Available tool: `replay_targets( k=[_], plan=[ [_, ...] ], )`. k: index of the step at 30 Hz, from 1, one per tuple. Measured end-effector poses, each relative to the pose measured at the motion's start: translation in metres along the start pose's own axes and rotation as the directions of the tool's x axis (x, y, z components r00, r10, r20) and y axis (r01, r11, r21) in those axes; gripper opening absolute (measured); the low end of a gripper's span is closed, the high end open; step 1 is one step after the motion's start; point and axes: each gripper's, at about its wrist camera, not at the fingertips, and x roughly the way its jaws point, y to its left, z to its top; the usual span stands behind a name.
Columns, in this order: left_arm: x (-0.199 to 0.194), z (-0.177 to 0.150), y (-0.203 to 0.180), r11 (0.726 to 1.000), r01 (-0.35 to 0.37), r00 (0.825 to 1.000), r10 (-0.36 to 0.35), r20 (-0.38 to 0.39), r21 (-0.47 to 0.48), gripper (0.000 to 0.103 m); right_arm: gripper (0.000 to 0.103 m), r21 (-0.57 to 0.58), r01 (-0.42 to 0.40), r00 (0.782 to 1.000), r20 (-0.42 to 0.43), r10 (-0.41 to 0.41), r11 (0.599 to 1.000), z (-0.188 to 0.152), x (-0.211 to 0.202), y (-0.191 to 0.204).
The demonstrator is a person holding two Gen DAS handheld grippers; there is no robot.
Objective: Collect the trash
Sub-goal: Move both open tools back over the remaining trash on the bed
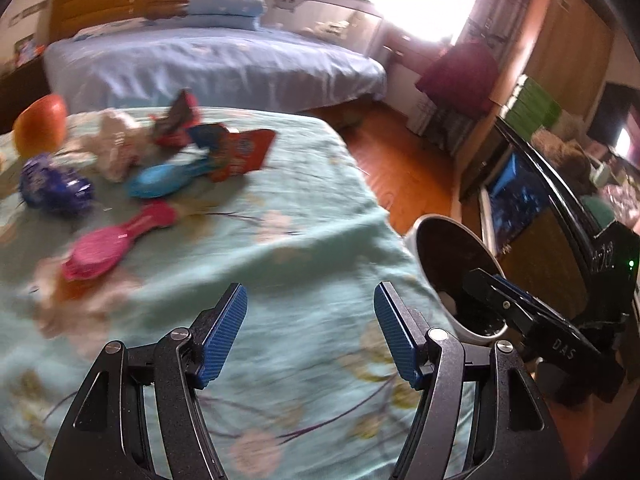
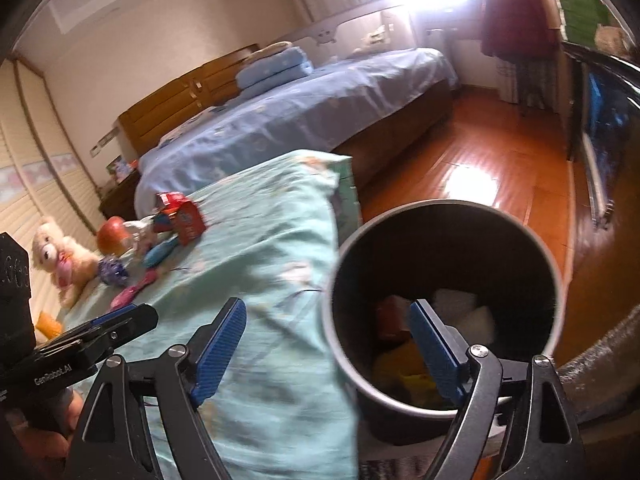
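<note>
Right wrist view: my right gripper (image 2: 324, 344) has its jaws spread wide with nothing between them, one finger hanging over the mouth of the dark bin (image 2: 444, 216). Inside the bin I see a red scrap, something yellow and white paper, so I judge a drop just made (the blur fits a hand in transit).

Left wrist view: my left gripper (image 1: 310, 334) has its jaws moderately open and empty, poised above the floral cloth covering the table (image 1: 280, 264).

Remaining trash sits well apart from both grippers, at the far left of the table: a red wrapper (image 1: 178, 122), a red-and-blue packet (image 1: 240, 152), a crumpled blue wrapper (image 1: 52, 188) and a white wad (image 1: 116, 144). Mixed in are a blue brush (image 1: 160, 180), a pink brush (image 1: 112, 244) and an orange fruit (image 1: 40, 126), probably not trash.

Step in hand: between deposits, returning for another piece. Next move calls for reaching the left gripper across to the pile and picking one wrapper cleanly without snagging the brushes or the cloth.
</note>
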Motion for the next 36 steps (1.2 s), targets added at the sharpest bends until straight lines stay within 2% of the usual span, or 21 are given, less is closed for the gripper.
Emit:
replay_targets(
  k=[7,18,27,36],
  plan=[
    [-0.02,0.0,0.046,0.995,-0.079,0.996,0.081,0.03,-0.06,0.07,0.092,-0.045,-0.057,0.998,-0.02,0.057,0.997,0.001,0.015,0.039],
    [-0.031,-0.006,0.095,0.982,-0.136,0.99,0.141,0.027,-0.132,0.071,0.092,-0.093,-0.107,0.992,-0.074,0.101,0.99,-0.004,0.04,0.08],
    [-0.031,0.0,0.12,0.978,-0.17,0.985,0.173,0.018,-0.12,0.073,0.092,-0.137,-0.142,0.985,-0.115,0.126,0.98,-0.004,0.061,0.106],
    [-0.017,0.017,0.134,0.984,-0.174,0.985,0.174,-0.008,-0.04,0.076,0.092,-0.149,-0.154,0.982,-0.129,0.135,0.977,0.02,0.093,0.116]
  ],
)
